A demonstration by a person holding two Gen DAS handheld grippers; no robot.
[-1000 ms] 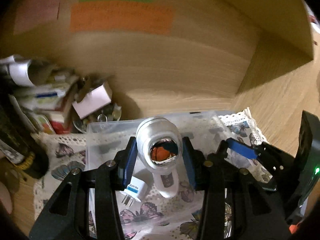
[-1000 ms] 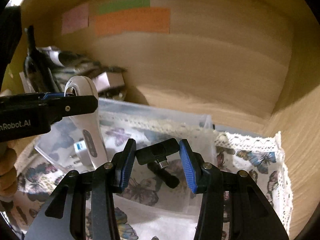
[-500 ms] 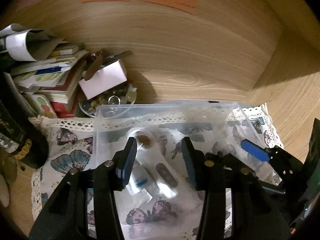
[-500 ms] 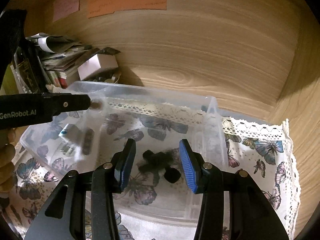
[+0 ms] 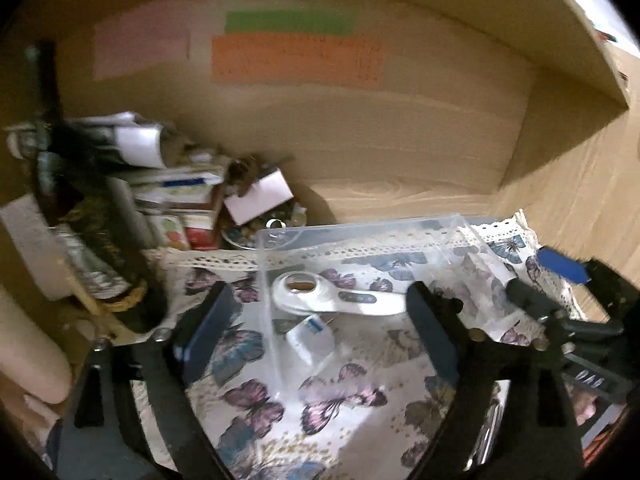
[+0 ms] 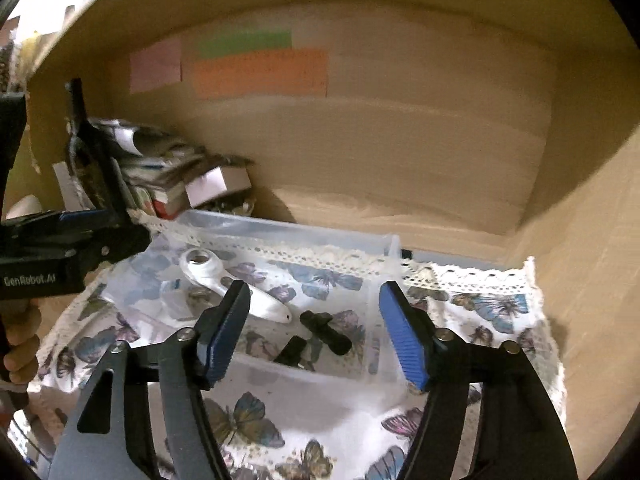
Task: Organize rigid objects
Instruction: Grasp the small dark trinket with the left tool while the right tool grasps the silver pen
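A clear plastic bin (image 5: 360,226) (image 6: 288,228) stands on a butterfly-print cloth (image 5: 320,400) (image 6: 280,420). In it lie a white handheld device (image 5: 340,298) (image 6: 232,284), a small white plug adapter (image 5: 310,338) (image 6: 174,296) and a black adapter with a short cable end (image 6: 324,330). My left gripper (image 5: 320,336) is open and empty, held back above the bin's near left side. My right gripper (image 6: 314,328) is open and empty above the bin's near wall. The left gripper also shows in the right wrist view (image 6: 80,240).
A pile of books, papers, a white box (image 5: 258,200) and a dish of small items stands at the left against the wooden back wall (image 5: 400,140). A dark bottle (image 5: 100,240) stands at the far left. Coloured sticky notes (image 5: 296,60) hang on the wall.
Both grippers let go of their objects, opened wide and pulled back. The white device and the black adapter now lie in the bin.
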